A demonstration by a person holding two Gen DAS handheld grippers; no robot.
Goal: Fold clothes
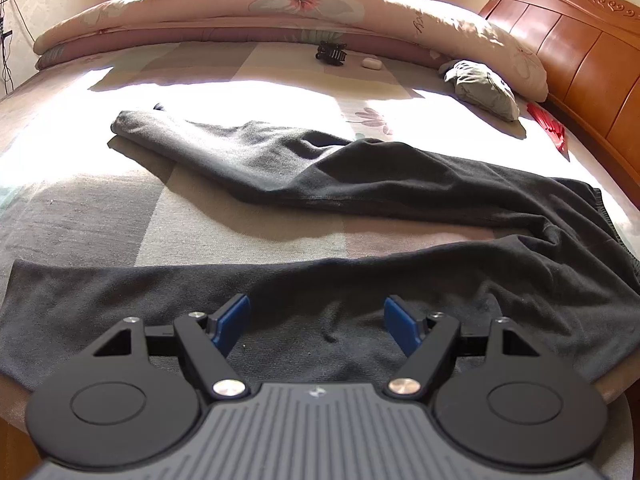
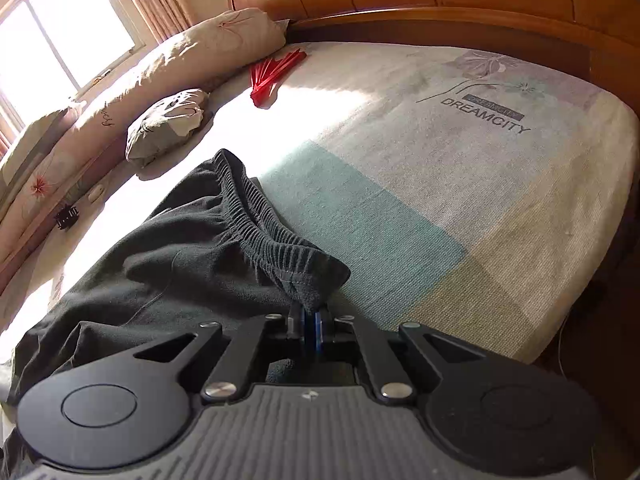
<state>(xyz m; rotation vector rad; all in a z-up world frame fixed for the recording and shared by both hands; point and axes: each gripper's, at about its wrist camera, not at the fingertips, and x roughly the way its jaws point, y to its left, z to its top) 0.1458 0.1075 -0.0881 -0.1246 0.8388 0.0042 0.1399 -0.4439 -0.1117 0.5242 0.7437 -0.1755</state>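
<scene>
A pair of black trousers (image 1: 360, 184) lies spread on the bed, its two legs reaching left and the waist at the right. My left gripper (image 1: 318, 326) is open and empty, its blue pads (image 1: 230, 322) just above the near trouser leg (image 1: 160, 292). In the right wrist view the trousers (image 2: 168, 256) show with their elastic waistband (image 2: 260, 224) running toward the camera. My right gripper (image 2: 311, 326) is shut on the near corner of the waistband, which is lifted a little off the sheet.
The patchwork bed sheet (image 2: 460, 184) covers the bed. A folded floral quilt (image 1: 256, 12) and a pillow lie at the far side. A grey-green bundle (image 1: 482, 88), a red fan (image 2: 276, 74), a black hair clip (image 1: 331, 54) and a small white object (image 1: 371, 63) lie nearby. The wooden headboard (image 1: 580, 60) stands at the right.
</scene>
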